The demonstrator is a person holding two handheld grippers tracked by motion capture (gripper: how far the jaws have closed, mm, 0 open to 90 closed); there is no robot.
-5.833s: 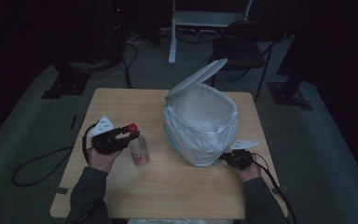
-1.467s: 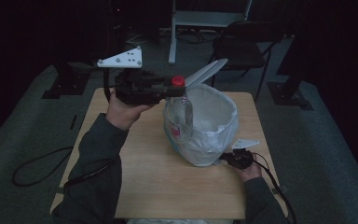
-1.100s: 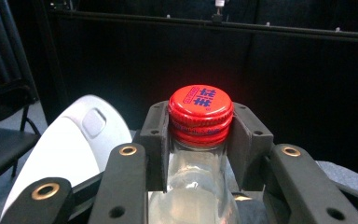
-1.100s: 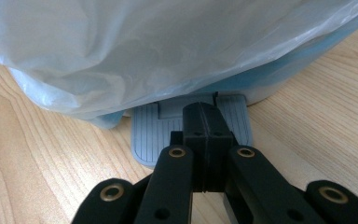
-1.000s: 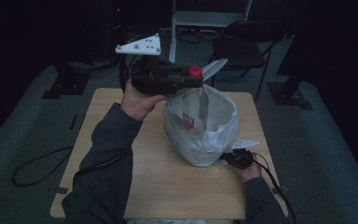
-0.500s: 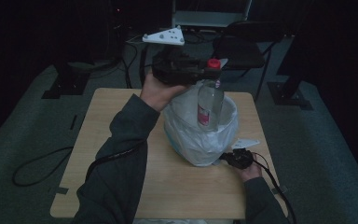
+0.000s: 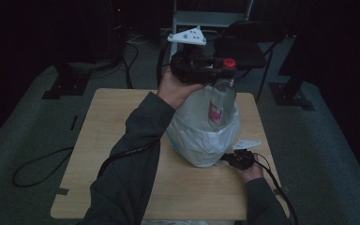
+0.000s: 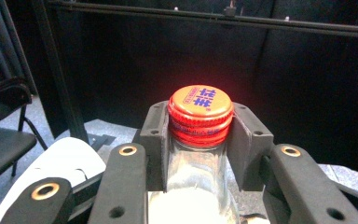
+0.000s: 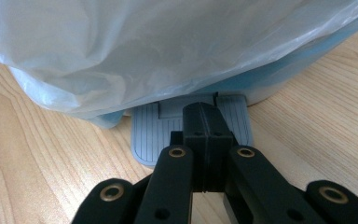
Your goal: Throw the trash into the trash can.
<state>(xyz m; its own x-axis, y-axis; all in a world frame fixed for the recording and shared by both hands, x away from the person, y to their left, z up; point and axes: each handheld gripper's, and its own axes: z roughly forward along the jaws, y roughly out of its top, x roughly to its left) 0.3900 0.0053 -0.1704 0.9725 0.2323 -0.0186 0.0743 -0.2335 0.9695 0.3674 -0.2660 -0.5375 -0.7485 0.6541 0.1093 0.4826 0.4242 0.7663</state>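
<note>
A clear bottle point(image 7: 220, 101) with a red cap point(image 7: 229, 62) hangs upright over the open mouth of a bin lined with a white bag point(image 7: 199, 138). My left gripper point(image 7: 225, 71) is shut on the bottle's neck just under the cap. In the left gripper view the jaws clamp both sides of the neck of the bottle point(image 8: 200, 158), under the cap point(image 8: 200, 105). My right gripper point(image 7: 234, 159) is low at the bin's front right. In the right gripper view the right gripper point(image 9: 205, 123) is shut, its tip resting on the grey foot pedal point(image 9: 147, 133) under the bag point(image 9: 168, 46).
The bin stands on the right half of a wooden table point(image 7: 108, 140). The bin's white lid point(image 8: 60, 161) is raised behind the bottle. A dark chair point(image 7: 243, 51) and stands are behind the table. A cable point(image 7: 37, 164) trails off the left edge.
My left gripper has lifted the bottle from the table's left side and carried it up and to the right, over the bin. The right gripper has stayed at the pedal.
</note>
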